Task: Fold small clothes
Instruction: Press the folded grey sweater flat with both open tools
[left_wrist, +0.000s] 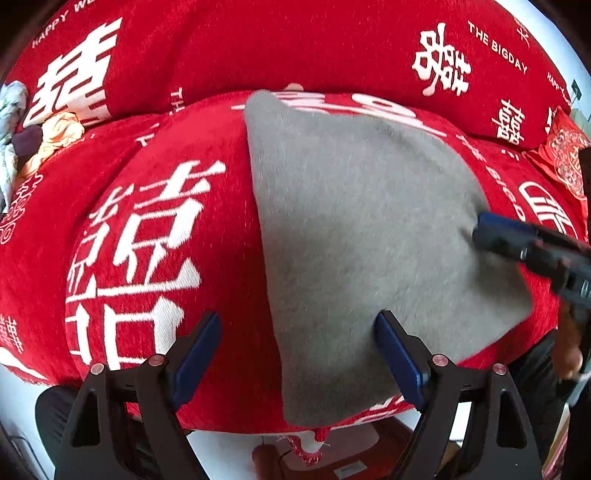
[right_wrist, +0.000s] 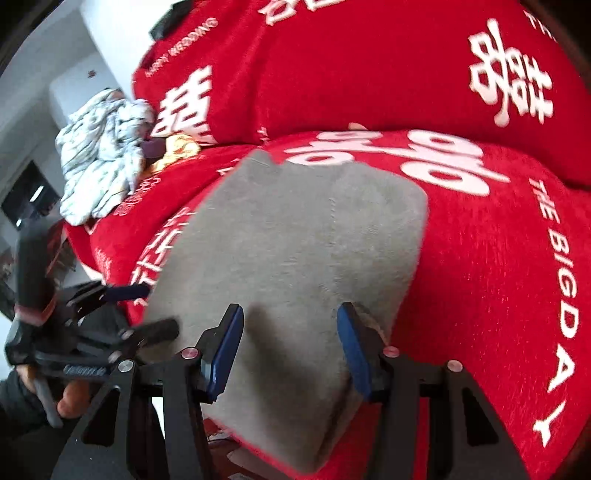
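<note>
A grey folded garment (left_wrist: 365, 236) lies flat on the red sofa seat (left_wrist: 147, 229); it also shows in the right wrist view (right_wrist: 295, 251). My left gripper (left_wrist: 297, 321) is open, hovering over the garment's near left edge, one finger over the cloth, one over the seat. My right gripper (right_wrist: 290, 314) is open above the garment's near end, holding nothing. It enters the left wrist view from the right (left_wrist: 517, 243), over the garment's right edge. The left gripper shows at the left of the right wrist view (right_wrist: 147, 310).
A pile of other clothes, white-patterned (right_wrist: 99, 166) and yellow (left_wrist: 59, 136), sits at the sofa's far left. The red backrest (left_wrist: 295, 44) with white characters rises behind. A red cushion (left_wrist: 565, 162) lies at the right. The floor shows below the seat's front edge.
</note>
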